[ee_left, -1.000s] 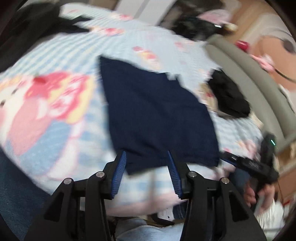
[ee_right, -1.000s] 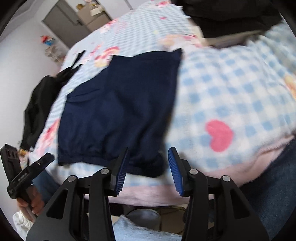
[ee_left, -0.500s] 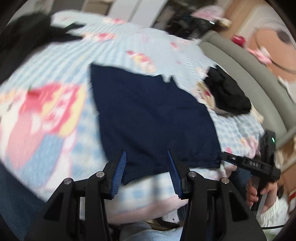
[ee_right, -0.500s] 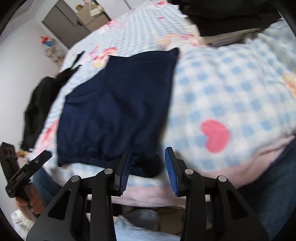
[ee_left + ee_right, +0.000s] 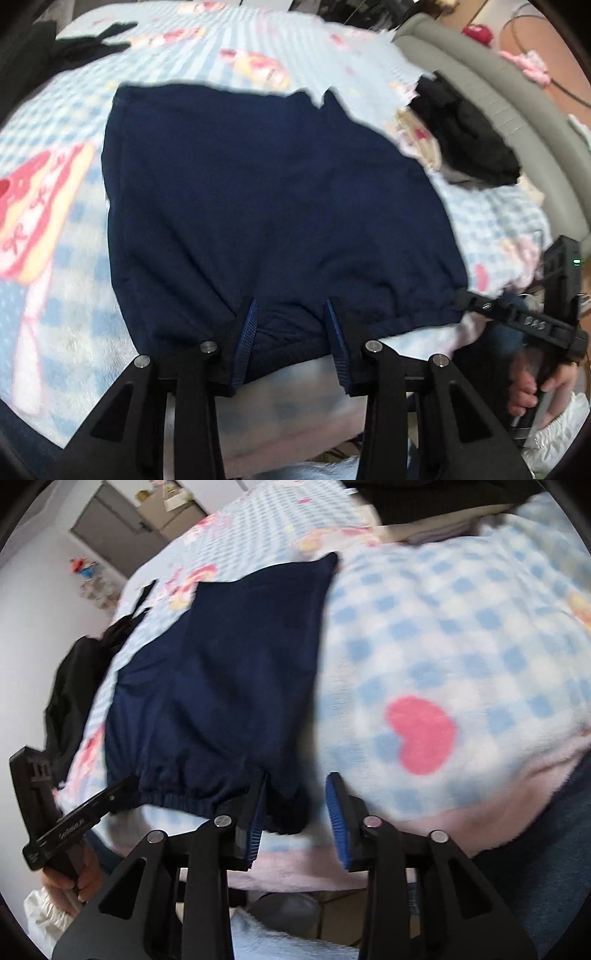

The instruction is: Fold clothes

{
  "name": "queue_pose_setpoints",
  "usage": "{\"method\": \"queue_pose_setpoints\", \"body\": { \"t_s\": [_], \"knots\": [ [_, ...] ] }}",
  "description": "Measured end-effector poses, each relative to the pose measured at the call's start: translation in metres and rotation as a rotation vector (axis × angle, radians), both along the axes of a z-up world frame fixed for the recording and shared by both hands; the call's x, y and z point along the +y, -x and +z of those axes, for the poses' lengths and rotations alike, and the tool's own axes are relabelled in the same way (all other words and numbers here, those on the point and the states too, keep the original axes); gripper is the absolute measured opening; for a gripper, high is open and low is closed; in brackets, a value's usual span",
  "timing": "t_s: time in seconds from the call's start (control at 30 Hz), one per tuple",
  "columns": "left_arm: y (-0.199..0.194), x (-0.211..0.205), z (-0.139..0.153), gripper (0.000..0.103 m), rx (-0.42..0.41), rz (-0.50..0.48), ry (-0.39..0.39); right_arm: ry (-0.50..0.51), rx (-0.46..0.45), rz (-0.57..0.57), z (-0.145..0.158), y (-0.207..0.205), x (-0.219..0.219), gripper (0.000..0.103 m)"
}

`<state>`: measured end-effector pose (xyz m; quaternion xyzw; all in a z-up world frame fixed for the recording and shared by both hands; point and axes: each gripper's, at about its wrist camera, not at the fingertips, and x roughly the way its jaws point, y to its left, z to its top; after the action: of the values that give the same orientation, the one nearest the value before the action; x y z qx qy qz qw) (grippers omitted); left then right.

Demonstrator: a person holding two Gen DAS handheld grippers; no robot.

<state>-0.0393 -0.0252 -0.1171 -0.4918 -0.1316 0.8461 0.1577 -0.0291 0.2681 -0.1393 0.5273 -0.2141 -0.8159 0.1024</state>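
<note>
Navy blue shorts lie flat on a blue-and-white checked blanket, the elastic waistband toward me. My left gripper is open, its fingers over the waistband's near edge. My right gripper is open at the waistband's right corner, which lies between the fingers. The shorts also show in the right wrist view. Each gripper shows in the other's view, the right gripper at the shorts' right end and the left gripper at the left end.
A black garment lies at the right by a grey padded bed rail. Another black garment lies on the far left of the bed. The blanket's pink edge hangs over the near bed side.
Both grippers have moved forward onto the shorts' waistband. The shorts now fill more of both views. Both grippers stay open.
</note>
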Motion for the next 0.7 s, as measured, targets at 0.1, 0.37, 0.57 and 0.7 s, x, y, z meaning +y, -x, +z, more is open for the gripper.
{"method": "queue_pose_setpoints", "body": {
  "t_s": [0.1,0.37,0.57,0.7],
  "knots": [
    [-0.006,0.014,0.019,0.039,0.073,-0.061,-0.034,0.039,0.006,0.035,-0.005,0.003,-0.005,0.056],
    [0.025,0.053,-0.007,0.041,-0.05,-0.099,0.197,-0.044,-0.001,-0.013,-0.012,0.006,-0.005,0.019],
    [0.013,0.032,0.011,0.038,0.03,-0.007,0.035,0.05,0.006,0.004,-0.012,0.01,-0.006,0.036],
    [0.014,0.054,0.03,0.038,0.104,-0.066,0.038,0.015,0.038,-0.034,-0.001,0.012,-0.004,0.016]
  ]
}}
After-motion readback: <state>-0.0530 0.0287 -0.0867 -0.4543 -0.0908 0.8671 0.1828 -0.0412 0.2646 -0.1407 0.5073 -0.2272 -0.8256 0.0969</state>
